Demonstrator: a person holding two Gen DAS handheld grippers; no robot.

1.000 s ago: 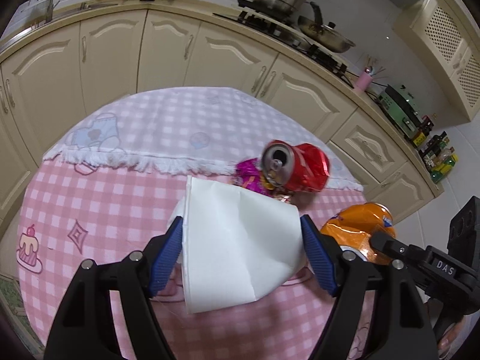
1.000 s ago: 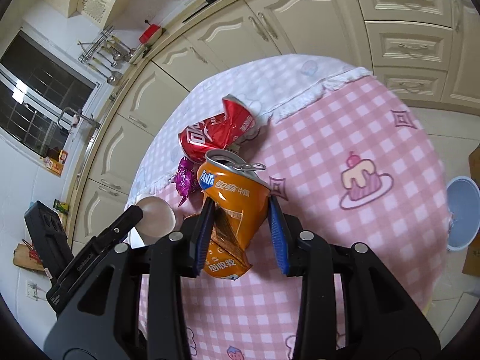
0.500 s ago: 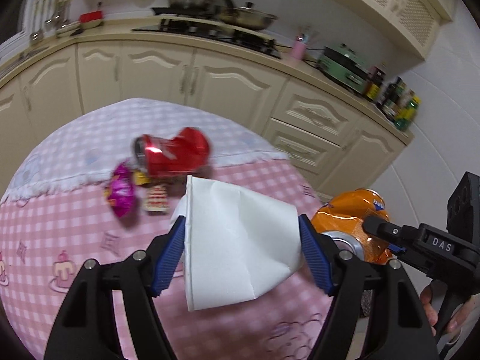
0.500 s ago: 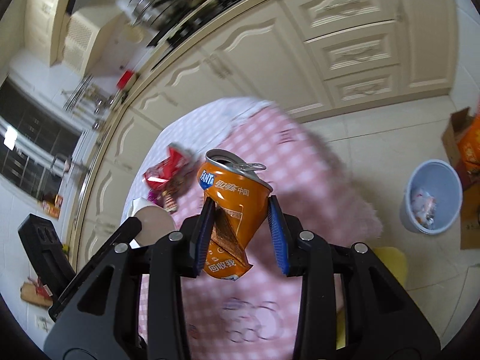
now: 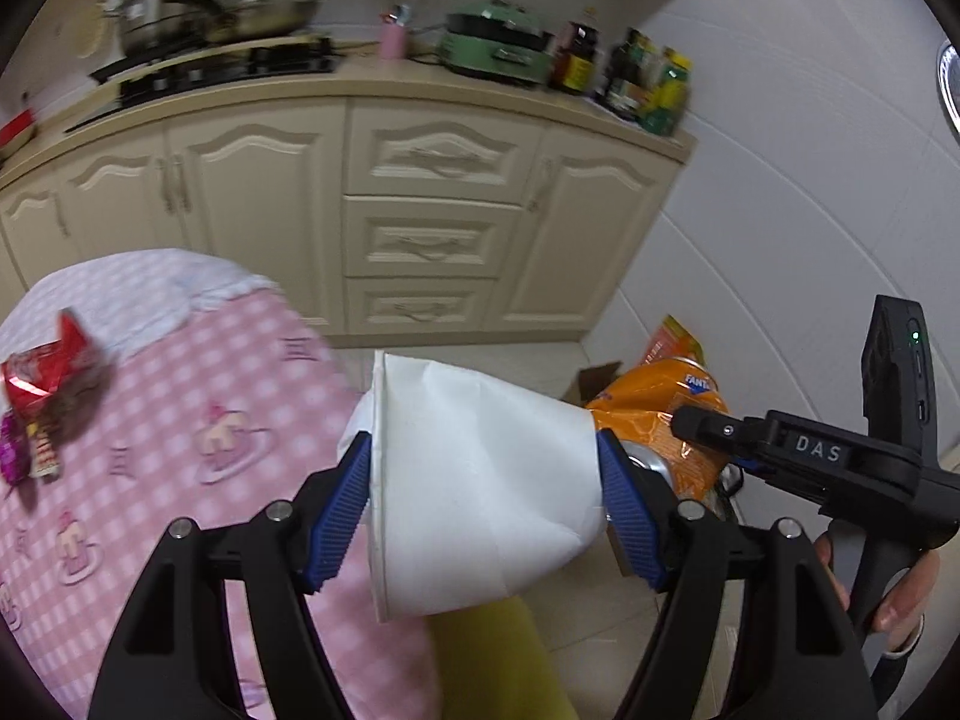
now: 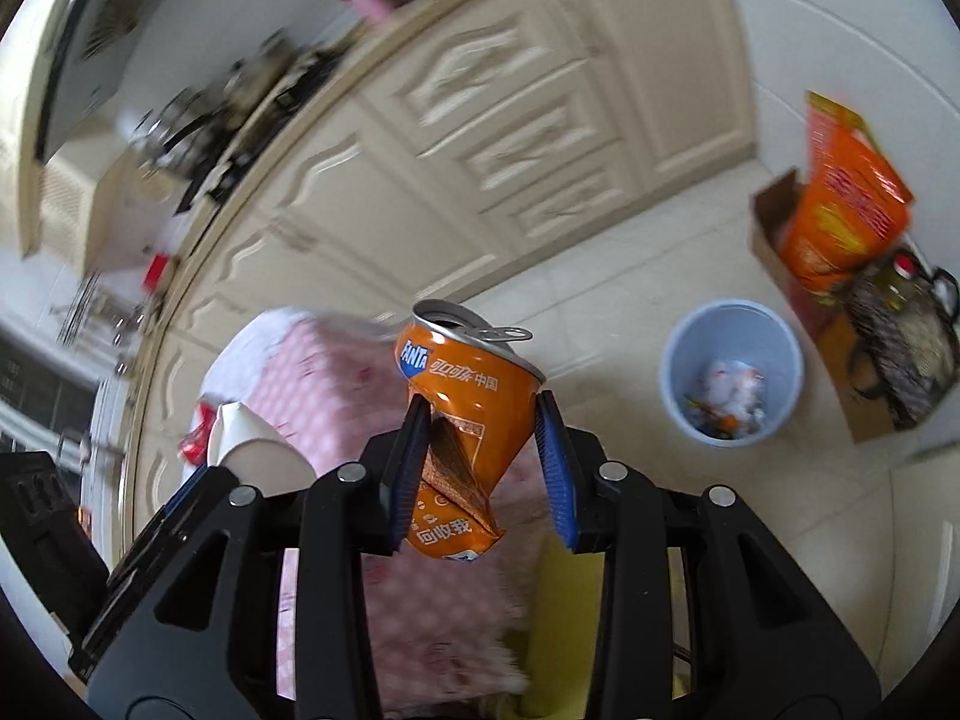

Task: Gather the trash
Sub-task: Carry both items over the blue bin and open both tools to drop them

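The right tool [image 6: 483, 468] is clamped on a crushed orange can [image 6: 465, 396], its blue pads biting the creased waist while the open top with the pull tab points ahead. The left tool [image 5: 483, 498] is clamped on a flattened white paper cup [image 5: 474, 480], pads [image 5: 342, 498] pressing on the rim end and the base end. Both pieces of trash are held in the air past the edge of the pink checked tabletop [image 5: 150, 420].

The landmark is the pale blue bin [image 6: 729, 369] on the floor; it already holds some scraps. In the right wrist view it lies ahead of the can and off to its right, well apart. A cardboard box [image 6: 774, 216] with an orange packet sits just beyond the bin.

Judging from this, the risks are these. The can is gripped across a collapsed fold, so it could pivot or slip out short of the bin during a quick swing; the blur suggests the tools are moving fast. The cup is soft and squeezed flat, so it may buckle further and slide free. Both tools are close together, so they could knock each other near the bin's narrow mouth, sending either item onto the floor beside the bin. A crushed red can [image 5: 45, 369] and wrappers remain on the tabletop, far from the bin.
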